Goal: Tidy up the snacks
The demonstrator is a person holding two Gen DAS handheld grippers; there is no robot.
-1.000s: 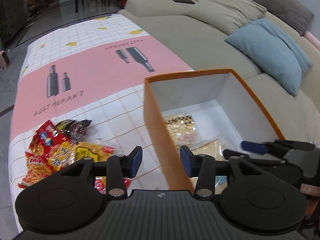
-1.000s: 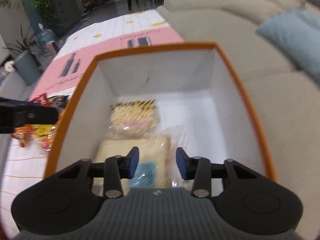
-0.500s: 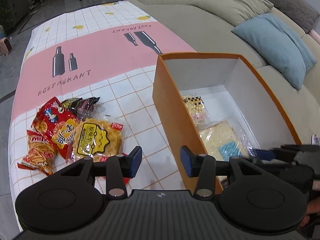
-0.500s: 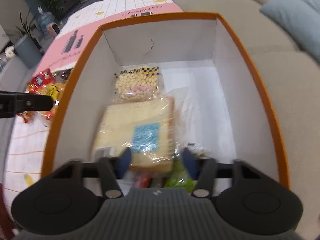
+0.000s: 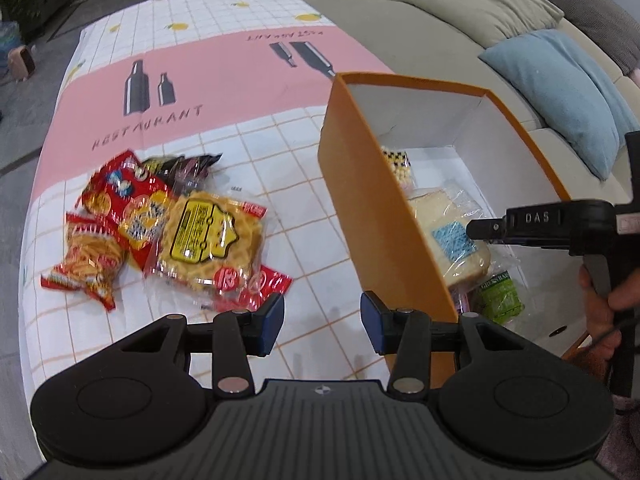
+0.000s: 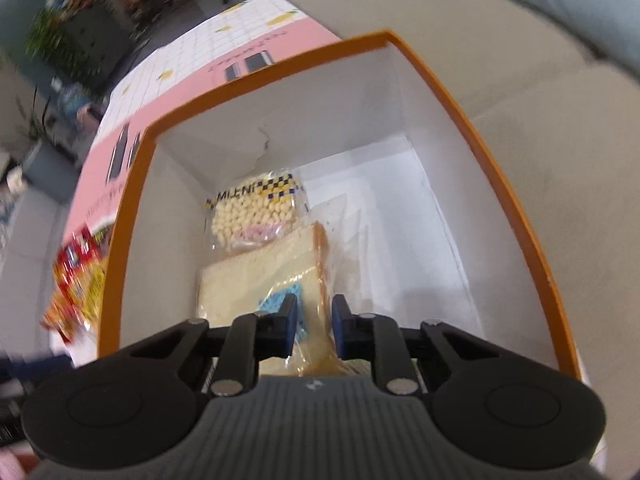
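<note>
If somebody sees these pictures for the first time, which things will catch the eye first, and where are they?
The open orange cardboard box with white inside stands on the pink-and-white checked tablecloth; it holds a clear-wrapped slice of bread with a blue label and a clear bag of pale round snacks. Left of the box lies a heap of red and yellow snack packets. The right gripper is closing above the bread; the left gripper hovers open over the cloth.

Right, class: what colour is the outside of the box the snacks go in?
Orange outside, white inside. The box shows it best in the left wrist view.
</note>
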